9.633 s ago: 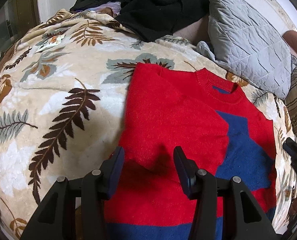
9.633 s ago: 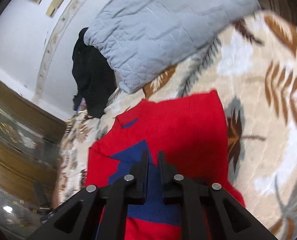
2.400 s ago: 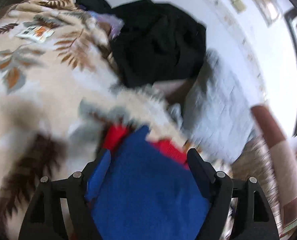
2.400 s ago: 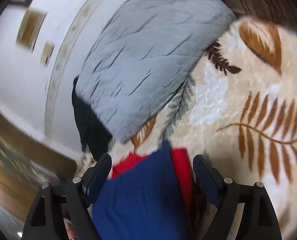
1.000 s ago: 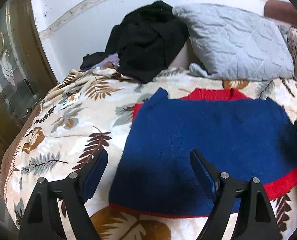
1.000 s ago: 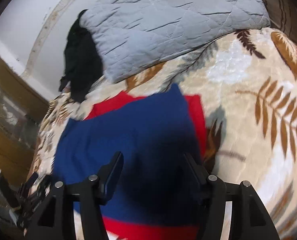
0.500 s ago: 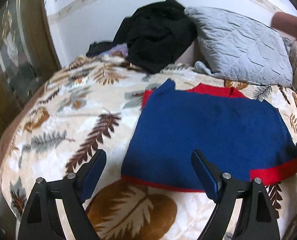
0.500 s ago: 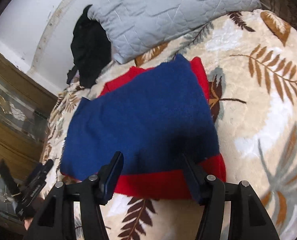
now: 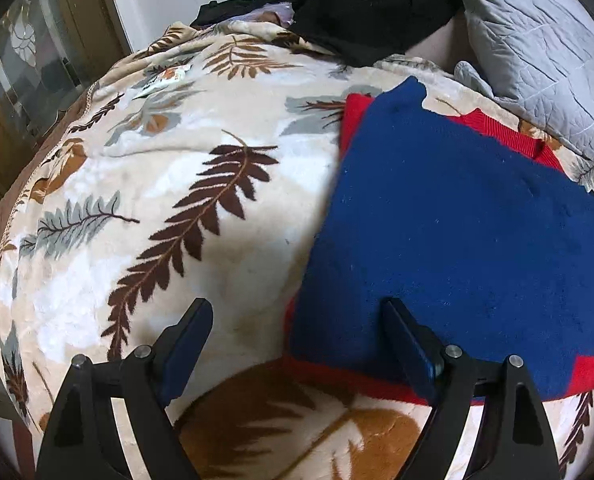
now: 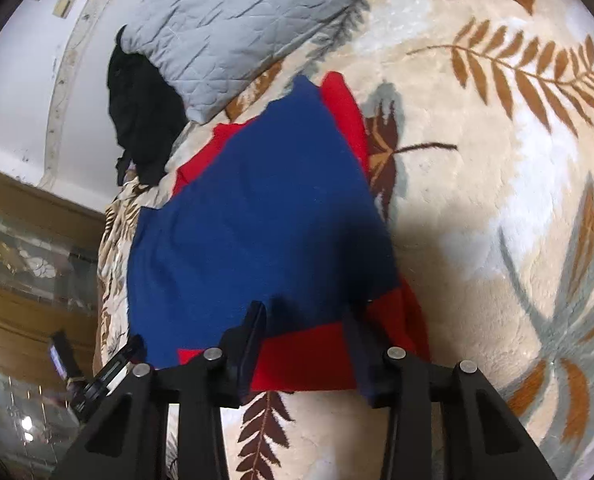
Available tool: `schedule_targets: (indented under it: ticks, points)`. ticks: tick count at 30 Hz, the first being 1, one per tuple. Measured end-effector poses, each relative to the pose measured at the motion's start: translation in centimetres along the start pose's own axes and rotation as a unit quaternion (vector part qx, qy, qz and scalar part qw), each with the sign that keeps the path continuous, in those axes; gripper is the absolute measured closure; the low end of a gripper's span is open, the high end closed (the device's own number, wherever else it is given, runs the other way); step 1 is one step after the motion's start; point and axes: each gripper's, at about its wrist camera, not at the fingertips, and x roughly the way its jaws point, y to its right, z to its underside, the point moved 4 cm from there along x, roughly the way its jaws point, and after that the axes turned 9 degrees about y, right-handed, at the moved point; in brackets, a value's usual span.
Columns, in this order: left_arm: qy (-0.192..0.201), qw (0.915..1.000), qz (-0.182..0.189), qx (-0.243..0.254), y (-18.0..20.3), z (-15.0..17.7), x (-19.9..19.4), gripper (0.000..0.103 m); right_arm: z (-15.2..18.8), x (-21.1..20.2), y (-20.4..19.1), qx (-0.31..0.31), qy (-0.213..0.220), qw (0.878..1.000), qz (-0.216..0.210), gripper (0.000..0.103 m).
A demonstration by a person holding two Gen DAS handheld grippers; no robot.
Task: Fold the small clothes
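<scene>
A red and blue knit sweater (image 9: 457,232) lies folded on a leaf-print blanket (image 9: 157,200), blue side up with red edges showing. My left gripper (image 9: 293,344) is open and empty, low over the sweater's near left corner. In the right wrist view the sweater (image 10: 257,208) fills the middle. My right gripper (image 10: 305,344) is open and empty, its fingers just over the red near edge. The left gripper (image 10: 97,372) shows at the lower left there.
A grey quilted pillow (image 9: 537,60) lies behind the sweater, also in the right wrist view (image 10: 249,12). A heap of black clothes (image 9: 357,4) sits at the back by the white wall. A glass-panelled wooden door (image 9: 25,80) stands to the left.
Both grippers let go of the folded-over sweater and drew back. In the last half second both came lower and closer to its near edge, the left one shifting left.
</scene>
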Motion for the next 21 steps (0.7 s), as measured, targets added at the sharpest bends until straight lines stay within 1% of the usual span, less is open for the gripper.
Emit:
schedule_targets:
  ticks: [3,6,7,9,12,17,21]
  points:
    - [0.015,0.9998,0.001,-0.011,0.0,-0.2,-1.0,0.016,0.0,-0.7,-0.1,0.002,0.001,1.000,-0.009,0.059]
    - [0.036,0.9993,0.003,-0.011,0.4,-0.3,-2.1,0.016,-0.4,-2.3,-0.1,-0.002,0.019,1.000,-0.023,0.056]
    - [0.041,0.9991,0.001,-0.006,0.6,-0.2,-2.4,0.016,-0.5,-3.1,-0.1,-0.005,0.029,0.999,-0.028,0.050]
    - [0.045,0.9990,0.001,-0.007,0.9,0.0,-2.9,0.016,-0.6,-4.4,0.1,-0.004,0.042,0.998,-0.037,0.043]
    - [0.052,0.9985,0.011,-0.014,1.2,-0.3,-3.5,0.016,-0.7,-5.4,0.3,-0.001,0.051,0.998,-0.042,0.043]
    - [0.080,0.9959,0.022,-0.035,0.9,-1.0,-4.8,0.016,-0.5,-5.5,0.0,-0.002,0.049,0.998,-0.044,0.043]
    - [0.091,0.9946,0.022,-0.044,0.3,-1.3,-5.4,0.016,-0.6,-5.3,-0.8,-0.009,0.052,0.997,-0.057,0.043]
